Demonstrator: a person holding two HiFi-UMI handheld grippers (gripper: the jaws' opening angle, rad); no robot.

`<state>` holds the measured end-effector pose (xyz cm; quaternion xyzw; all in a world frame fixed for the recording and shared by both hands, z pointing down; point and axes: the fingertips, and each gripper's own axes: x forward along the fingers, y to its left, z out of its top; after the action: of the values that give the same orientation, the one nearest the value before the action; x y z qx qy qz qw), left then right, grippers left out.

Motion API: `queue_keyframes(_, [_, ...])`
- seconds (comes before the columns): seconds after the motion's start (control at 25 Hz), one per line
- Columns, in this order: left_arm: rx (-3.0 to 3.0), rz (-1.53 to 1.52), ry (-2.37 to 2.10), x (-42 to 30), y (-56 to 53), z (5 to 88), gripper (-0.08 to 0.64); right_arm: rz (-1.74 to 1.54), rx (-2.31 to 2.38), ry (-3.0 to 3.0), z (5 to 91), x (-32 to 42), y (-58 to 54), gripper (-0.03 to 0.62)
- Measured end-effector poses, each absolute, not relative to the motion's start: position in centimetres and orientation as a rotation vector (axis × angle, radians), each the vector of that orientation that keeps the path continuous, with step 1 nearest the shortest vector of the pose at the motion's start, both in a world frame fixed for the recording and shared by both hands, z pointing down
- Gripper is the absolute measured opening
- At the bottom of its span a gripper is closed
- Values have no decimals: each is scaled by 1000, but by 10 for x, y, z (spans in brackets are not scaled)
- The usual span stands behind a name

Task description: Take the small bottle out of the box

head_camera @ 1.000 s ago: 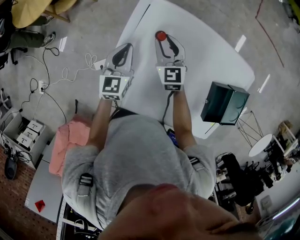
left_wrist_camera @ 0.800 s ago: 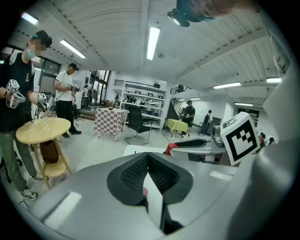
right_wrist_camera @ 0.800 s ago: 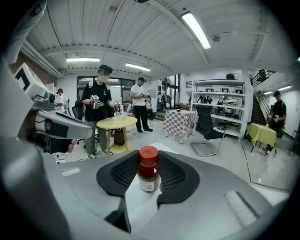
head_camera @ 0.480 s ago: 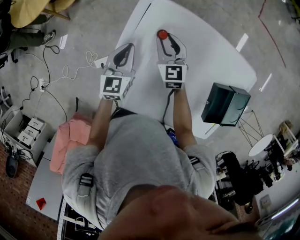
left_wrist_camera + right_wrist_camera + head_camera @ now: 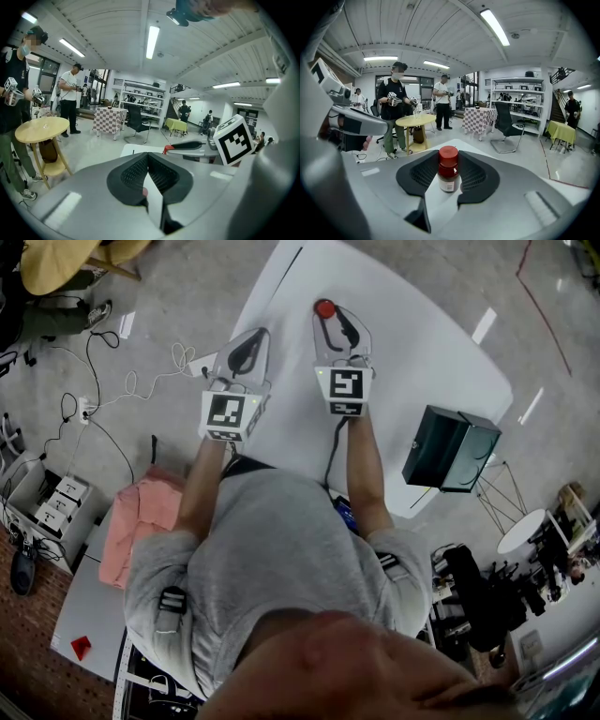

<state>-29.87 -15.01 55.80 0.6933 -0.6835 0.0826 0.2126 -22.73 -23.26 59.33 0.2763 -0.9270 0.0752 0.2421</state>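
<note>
A small brown bottle [image 5: 448, 174] with a red cap [image 5: 324, 308] stands upright between the pads of my right gripper [image 5: 448, 161], which is shut on it over the far part of the white table [image 5: 422, 343]. The dark green box [image 5: 450, 448] sits at the table's right edge, well apart from the bottle. My left gripper [image 5: 246, 345] hovers beside the right one near the table's left edge. Its pads meet with nothing between them [image 5: 148, 155]. In the left gripper view the right gripper [image 5: 192, 146] shows with its marker cube [image 5: 235, 139].
Cables and a power strip [image 5: 84, 409] lie on the floor to the left, and a pink cloth [image 5: 141, 521] lies near me. A round wooden table [image 5: 415, 122] and several standing people are farther off. A small white stand [image 5: 520, 531] is at the right.
</note>
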Motion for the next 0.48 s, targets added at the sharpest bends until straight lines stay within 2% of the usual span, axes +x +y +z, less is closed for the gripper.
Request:
queue_keyframes(0.36, [1947,225,-1911,-296,-147,545,12,204,776,-2527,590,-226,-232,137])
queue_keyframes(0.48, [1953,221,-1921,-295,-144,541,12,213,776,-2549,582,-224,-229,170])
